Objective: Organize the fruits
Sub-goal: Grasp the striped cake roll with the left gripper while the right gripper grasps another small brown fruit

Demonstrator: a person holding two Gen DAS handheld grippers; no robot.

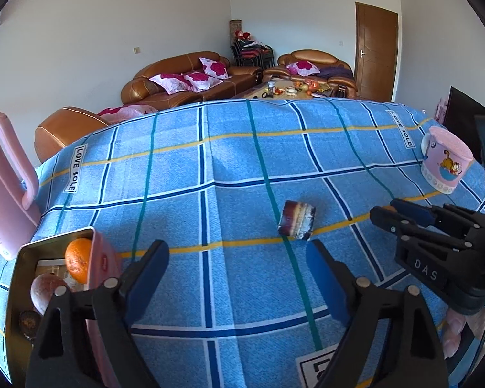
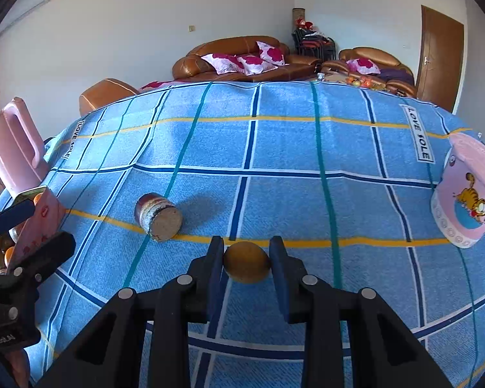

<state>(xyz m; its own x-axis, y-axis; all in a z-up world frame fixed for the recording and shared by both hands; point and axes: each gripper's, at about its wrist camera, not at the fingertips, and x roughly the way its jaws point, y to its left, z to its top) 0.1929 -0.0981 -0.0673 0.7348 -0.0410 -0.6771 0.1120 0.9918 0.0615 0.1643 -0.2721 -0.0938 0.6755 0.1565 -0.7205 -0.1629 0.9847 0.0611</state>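
Yellow fruit [image 2: 247, 265]: sitting near centre, possibly a lemon.
Right gripper [image 2: 246, 260]: I'm clamping it on the fruit.
Left gripper [image 1: 237, 270]: I'm holding it spread, beside the tin [image 1: 19, 278] holding an orange [image 1: 78, 259].

- Surface: blue checked cloth [image 1: 229, 174] with yellow and teal stripes.
- Ahead of left gripper: layered cylindrical block [image 1: 296, 223], on its side.
- Far right: pink cartoon cup [image 1: 444, 163].
- Left: pink-sided metal tin [image 1: 19, 278], pink plastic jug [image 1: 3, 181] behind it.
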